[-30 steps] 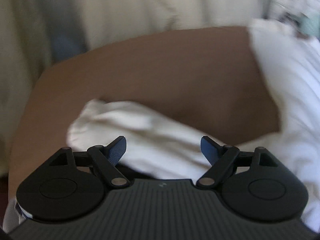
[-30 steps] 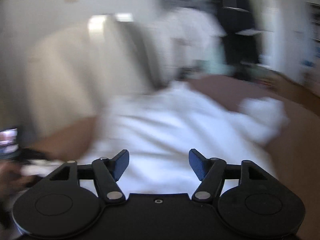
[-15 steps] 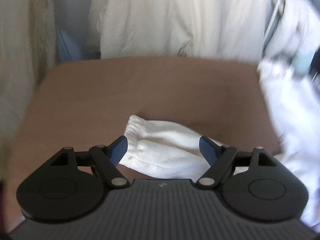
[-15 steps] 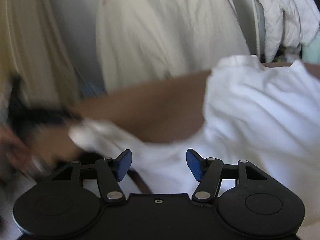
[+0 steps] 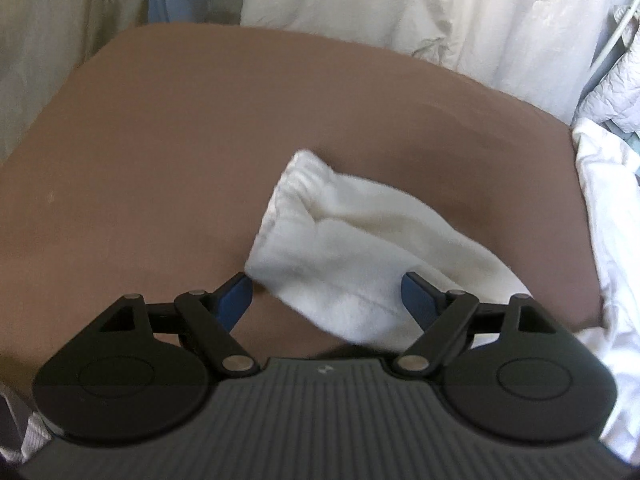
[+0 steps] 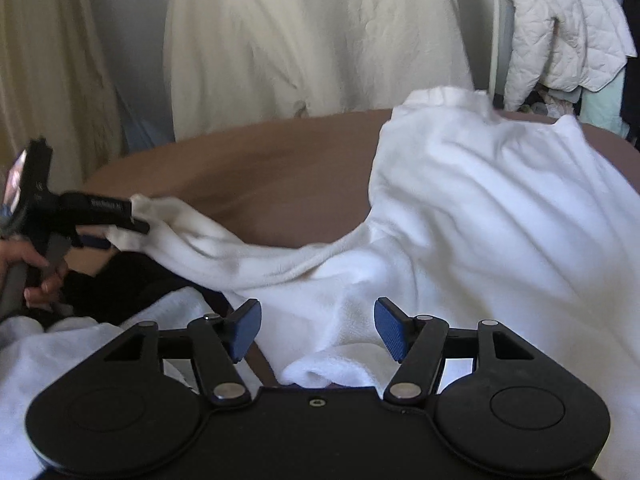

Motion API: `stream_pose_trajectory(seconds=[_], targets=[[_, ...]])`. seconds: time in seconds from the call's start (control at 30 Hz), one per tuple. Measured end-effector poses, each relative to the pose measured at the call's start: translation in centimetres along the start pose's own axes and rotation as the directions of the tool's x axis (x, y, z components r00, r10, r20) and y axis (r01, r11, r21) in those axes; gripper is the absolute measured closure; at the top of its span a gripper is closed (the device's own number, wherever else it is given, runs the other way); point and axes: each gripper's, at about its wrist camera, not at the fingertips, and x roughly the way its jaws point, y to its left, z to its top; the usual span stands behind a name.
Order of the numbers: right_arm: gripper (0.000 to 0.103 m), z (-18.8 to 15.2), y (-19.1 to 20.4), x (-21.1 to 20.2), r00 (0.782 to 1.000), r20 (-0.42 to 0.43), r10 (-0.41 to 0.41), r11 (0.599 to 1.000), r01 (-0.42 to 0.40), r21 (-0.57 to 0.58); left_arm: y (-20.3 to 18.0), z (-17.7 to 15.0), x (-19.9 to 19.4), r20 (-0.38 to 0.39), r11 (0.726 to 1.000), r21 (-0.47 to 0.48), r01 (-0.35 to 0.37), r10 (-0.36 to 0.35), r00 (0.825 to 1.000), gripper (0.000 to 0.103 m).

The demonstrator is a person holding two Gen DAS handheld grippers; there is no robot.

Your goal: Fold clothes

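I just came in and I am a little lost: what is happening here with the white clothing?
A person holds a gripper in each hand over a brown surface. A white sweatshirt lies spread on it. The left gripper has its jaws open around the sleeve, near the cuff, without clamping it. The right gripper is open too, over the garment's lower part. No fold is made yet.

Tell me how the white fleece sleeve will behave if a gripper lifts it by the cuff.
The white fleece sleeve probably droops limply: it already sags and creases on the brown surface. It likely drags the white garment body along, being joined. The fuzzy cloth seems unlikely to slip.
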Motion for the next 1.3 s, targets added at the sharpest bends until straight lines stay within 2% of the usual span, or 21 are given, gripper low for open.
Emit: stream_pose_trajectory(seconds=[0.07, 0.13, 0.17, 0.2, 0.3, 0.37, 0.5, 0.63, 0.7, 0.77, 0.83, 0.93, 1.0, 1.03, 1.07, 1.1, 1.13, 1.17, 1.23, 1.3], targets=[[0.035, 0.0, -0.3, 1.6, 1.0, -0.023, -0.01, 1.0, 0.011, 0.016, -0.4, -0.1, 0.3, 0.009, 1.0, 0.021, -0.001, 0.001, 1.0, 0.024], [0.035, 0.1, -0.9, 3.2, 0.998, -0.047, -0.029, 0.999, 0.031, 0.042, -0.7, -0.1, 0.5, 0.014, 0.999, 0.046, 0.01, -0.011, 1.0, 0.051], [0.035, 0.1, -1.3, 3.9, 0.998, -0.055, -0.033, 0.997, 0.036, 0.061, -0.8, -0.1, 0.5, 0.02, 0.998, 0.05, 0.023, -0.024, 1.0, 0.078], [0.035, 0.3, -1.7, 4.4, 0.998, -0.058, -0.033, 0.996, 0.038, 0.083, -0.8, 0.1, 0.2, 0.025, 0.998, 0.047, 0.036, -0.038, 0.999, 0.084], [0.035, 0.6, -3.1, 4.9, 0.998, -0.049, -0.05, 0.987, 0.057, 0.152, -0.3, 0.7, -2.7, 0.099, 0.995, -0.041, 0.093, -0.088, 0.991, 0.089], [0.035, 0.5, -3.8, 4.6, 0.998, -0.041, -0.051, 0.983, 0.057, 0.176, 0.0, 1.5, -5.6, 0.174, 0.986, -0.096, 0.137, -0.119, 0.977, 0.089], [0.036, 0.4, -4.2, 3.2, 0.994, -0.013, -0.105, 0.983, 0.106, 0.148, -0.7, 3.8, -10.2, 0.244, 0.974, -0.127, 0.188, -0.154, 0.958, 0.09], [0.036, 0.2, -5.1, 2.7, 0.986, -0.002, -0.167, 0.979, 0.166, 0.121, -2.0, 6.6, -11.9, 0.305, 0.969, -0.187, 0.161, -0.099, 0.947, 0.09], [0.036, 0.1, -5.5, 3.2, 0.985, -0.029, -0.171, 0.974, 0.173, 0.147, -2.0, 7.6, -11.1, 0.332, 0.961, -0.241, 0.138, -0.052, 0.942, 0.089], [0.036, 0.1, -5.1, 3.2, 0.988, -0.02, -0.15, 0.979, 0.151, 0.135, -1.6, 7.7, -8.9, 0.334, 0.954, -0.276, 0.118, -0.02, 0.942, 0.087], [0.036, 0.2, -4.7, 3.1, 0.992, -0.009, -0.129, 0.984, 0.129, 0.123, -1.0, 7.5, -6.5, 0.332, 0.949, -0.3, 0.094, 0.012, 0.943, 0.08], [0.037, 0.4, -3.3, 2.4, 0.995, 0.075, -0.072, 0.995, 0.067, 0.07, 0.8, 5.0, -2.8, 0.319, 0.961, -0.275, 0.01, 0.081, 0.944, 0.077], [0.04, 0.6, -1.8, 1.9, 0.99, 0.14, 0.022, 1.0, -0.022, -0.002, 1.6, 4.8, -1.4, 0.28, 0.968, -0.248, -0.034, 0.106, 0.954, 0.081], [0.04, 0.9, -0.9, 2.0, 0.986, 0.153, 0.06, 0.997, -0.053, -0.05, 1.8, 5.1, -1.2, 0.278, 0.972, -0.235, -0.025, 0.092, 0.956, 0.08], [0.04, 1.1, -0.1, 2.2, 0.982, 0.162, 0.096, 0.992, -0.081, -0.097, 1.8, 5.6, -1.5, 0.3, 0.975, -0.223, 0.016, 0.053, 0.953, 0.081], [0.04, 1.2, 0.5, 2.8, 0.984, 0.156, 0.089, 0.988, -0.068, -0.135, 1.7, 6.0, -1.8, 0.32, 0.976, -0.211, 0.049, 0.022, 0.947, 0.084], [0.04, 1.3, 1.0, 3.5, 0.985, 0.151, 0.082, 0.983, -0.055, -0.173, 1.5, 6.4, -2.3, 0.334, 0.978, -0.194, 0.071, -0.002, 0.943, 0.09], [0.041, 1.4, 1.5, 4.1, 0.986, 0.146, 0.075, 0.977, -0.043, -0.211, 1.1, 6.9, -2.8, 0.341, 0.981, -0.175, 0.09, -0.025, 0.94, 0.103], [0.041, 1.7, 2.6, 5.4, 0.989, 0.137, 0.06, 0.958, -0.018, -0.285, 0.3, 7.6, -3.8, 0.363, 0.982, -0.138, 0.13, -0.072, 0.929, 0.103], [0.04, 1.9, 3.7, 6.7, 0.991, 0.129, 0.044, 0.934, 0.005, -0.358, -0.5, 8.2, -5.2, 0.41, 0.981, -0.092, 0.172, -0.12, 0.904, 0.103]])
